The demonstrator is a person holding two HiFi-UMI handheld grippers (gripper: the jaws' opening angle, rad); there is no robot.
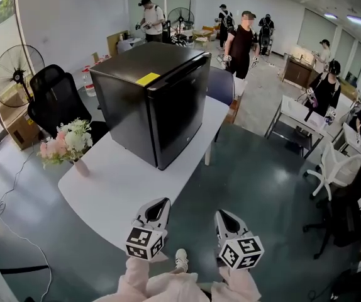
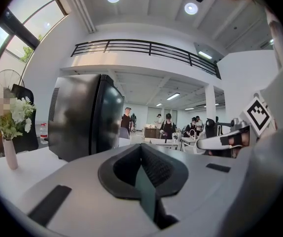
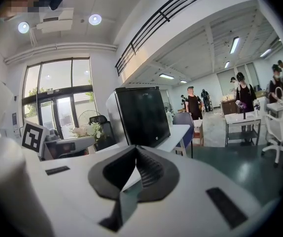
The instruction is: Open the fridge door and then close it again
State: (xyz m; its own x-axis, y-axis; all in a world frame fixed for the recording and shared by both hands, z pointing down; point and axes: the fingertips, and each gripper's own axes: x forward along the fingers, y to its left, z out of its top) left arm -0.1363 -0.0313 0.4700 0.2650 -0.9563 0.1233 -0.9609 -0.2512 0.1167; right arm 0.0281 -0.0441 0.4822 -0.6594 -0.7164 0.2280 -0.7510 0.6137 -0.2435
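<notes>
Beside the head view's left edge, a fan [image 1: 16,68] and a black chair [image 1: 53,98] are being shown next to a white desk [image 1: 124,187]. Flowers [image 1: 67,142] in a vase [image 1: 80,167] are being carried on the desk's left end. Toward the desk's far end, the black fridge [image 1: 152,99] is being borne upright, with its door being seen shut and a yellow note [image 1: 148,78] being carried on its top.

The left hand-held gripper [image 1: 163,202] is being held at the desk's near edge, well apart from the fridge and pointed toward it. Its jaws are being held together with nothing between them. Just to its right, the right hand-held gripper [image 1: 222,214] is being held over the floor [image 1: 249,168], also aimed at the fridge. Its jaws are likewise being pressed together on nothing. Each marker cube is being turned toward the head camera.

Further right, a white chair [image 1: 331,168] is being shown, and people [image 1: 324,90] are being seen standing among other desks.
</notes>
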